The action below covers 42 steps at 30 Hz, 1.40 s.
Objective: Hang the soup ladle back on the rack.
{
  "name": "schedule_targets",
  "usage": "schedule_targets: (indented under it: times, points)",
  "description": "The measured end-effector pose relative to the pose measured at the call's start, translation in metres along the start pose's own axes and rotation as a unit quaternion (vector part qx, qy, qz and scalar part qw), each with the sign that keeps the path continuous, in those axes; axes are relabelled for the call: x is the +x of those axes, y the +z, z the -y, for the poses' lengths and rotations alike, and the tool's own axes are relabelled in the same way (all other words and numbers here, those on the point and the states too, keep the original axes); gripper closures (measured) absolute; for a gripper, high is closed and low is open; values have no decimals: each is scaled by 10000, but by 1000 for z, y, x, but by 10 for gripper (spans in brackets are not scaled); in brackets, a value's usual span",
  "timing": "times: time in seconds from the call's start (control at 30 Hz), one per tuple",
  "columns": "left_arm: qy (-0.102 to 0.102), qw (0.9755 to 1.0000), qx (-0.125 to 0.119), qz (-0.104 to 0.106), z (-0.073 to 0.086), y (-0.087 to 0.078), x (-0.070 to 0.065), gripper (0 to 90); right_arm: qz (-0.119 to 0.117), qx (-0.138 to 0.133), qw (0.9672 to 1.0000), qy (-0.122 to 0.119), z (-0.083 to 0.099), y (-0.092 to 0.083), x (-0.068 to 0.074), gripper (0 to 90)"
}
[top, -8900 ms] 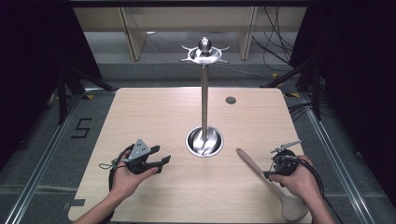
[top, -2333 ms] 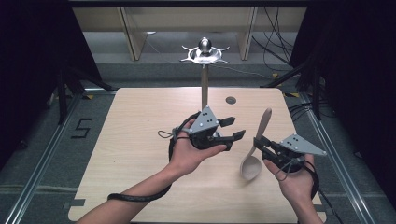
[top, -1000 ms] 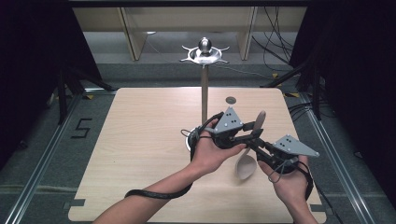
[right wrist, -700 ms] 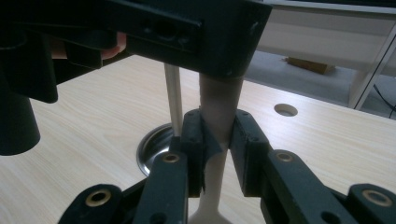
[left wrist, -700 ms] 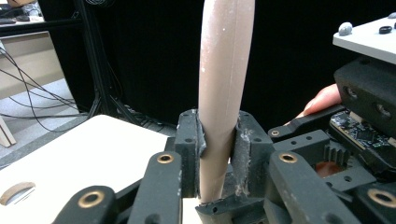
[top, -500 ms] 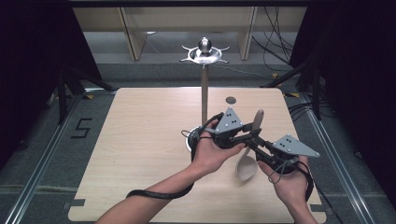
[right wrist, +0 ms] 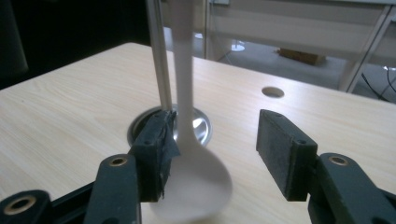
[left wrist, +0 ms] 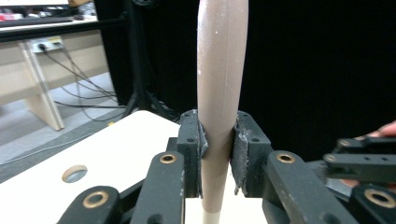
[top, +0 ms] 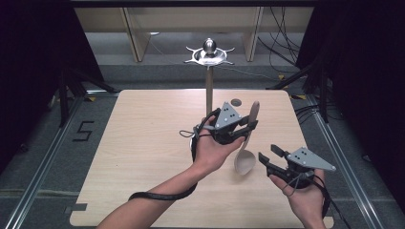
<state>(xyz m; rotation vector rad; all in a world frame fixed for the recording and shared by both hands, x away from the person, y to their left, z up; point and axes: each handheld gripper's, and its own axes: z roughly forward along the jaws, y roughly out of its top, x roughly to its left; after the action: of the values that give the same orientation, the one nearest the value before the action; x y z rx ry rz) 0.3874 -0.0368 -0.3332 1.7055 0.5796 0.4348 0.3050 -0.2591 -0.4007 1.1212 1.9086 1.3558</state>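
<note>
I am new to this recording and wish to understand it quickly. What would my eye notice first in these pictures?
First, the pale spoon held upright over the middle of the wooden table, bowl downward: the left tool is shut on its handle, as the left gripper view shows. Just right of it, the right tool stands open, its jaws apart on either side of the spoon's bowl. Behind them rises a tall metal stand with a round top.

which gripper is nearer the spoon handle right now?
Left. The left gripper is shut on the spoon handle; the right gripper is open, beside the bowl lower down.
</note>
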Motion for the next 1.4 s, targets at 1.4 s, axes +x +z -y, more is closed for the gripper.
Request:
schedule_targets:
  times: [1.4]
  points:
    - [-59, 9975, -132, -694, -51, -19, 16, 743, 47, 620, 9972, 415, 42, -3, -13, 436]
